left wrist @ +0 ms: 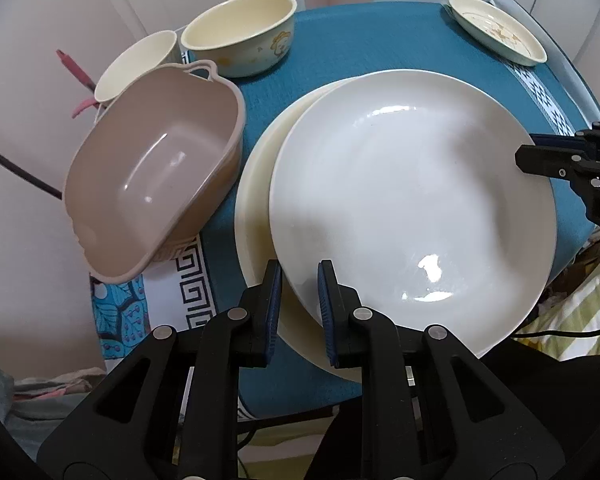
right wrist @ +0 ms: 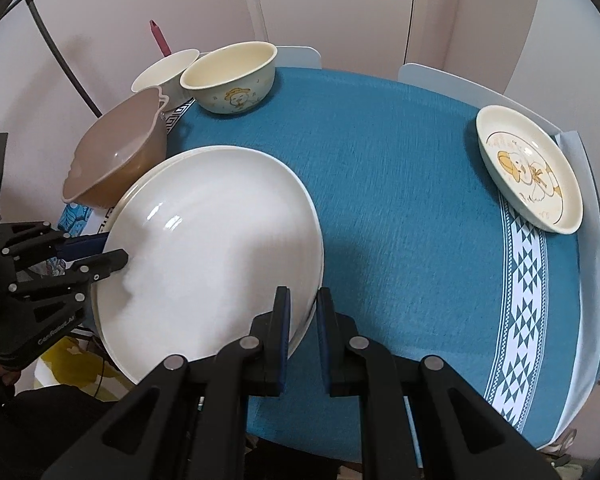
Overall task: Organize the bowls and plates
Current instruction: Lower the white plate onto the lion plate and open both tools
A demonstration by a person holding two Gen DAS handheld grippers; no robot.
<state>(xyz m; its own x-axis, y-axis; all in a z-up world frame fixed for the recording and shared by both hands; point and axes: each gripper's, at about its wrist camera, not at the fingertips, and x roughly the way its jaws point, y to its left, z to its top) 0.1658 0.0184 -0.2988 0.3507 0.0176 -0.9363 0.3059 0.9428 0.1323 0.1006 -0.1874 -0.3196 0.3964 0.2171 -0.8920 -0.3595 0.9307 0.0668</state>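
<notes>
A large white plate (left wrist: 412, 208) (right wrist: 212, 248) lies on a cream plate (left wrist: 254, 200) at the near left of the blue-clothed table (right wrist: 400, 200). My left gripper (left wrist: 300, 264) (right wrist: 116, 250) is shut on the white plate's near-left rim; I cannot tell whether the cream rim is also between the pads. My right gripper (right wrist: 303, 290) (left wrist: 530, 150) is shut on the opposite rim. A taupe handled bowl (left wrist: 152, 184) (right wrist: 116, 160) sits tilted at the table's left edge. Behind it stand a cream cartoon bowl (left wrist: 240, 36) (right wrist: 230, 80) and a white cup-like bowl (left wrist: 136, 64) (right wrist: 164, 72).
A small cartoon plate (left wrist: 496, 28) (right wrist: 528, 168) rests at the far right edge of the table. A pink-handled tool (right wrist: 160, 40) stands behind the bowls. Pale chair backs (right wrist: 300, 56) line the far side, with cabinet doors beyond.
</notes>
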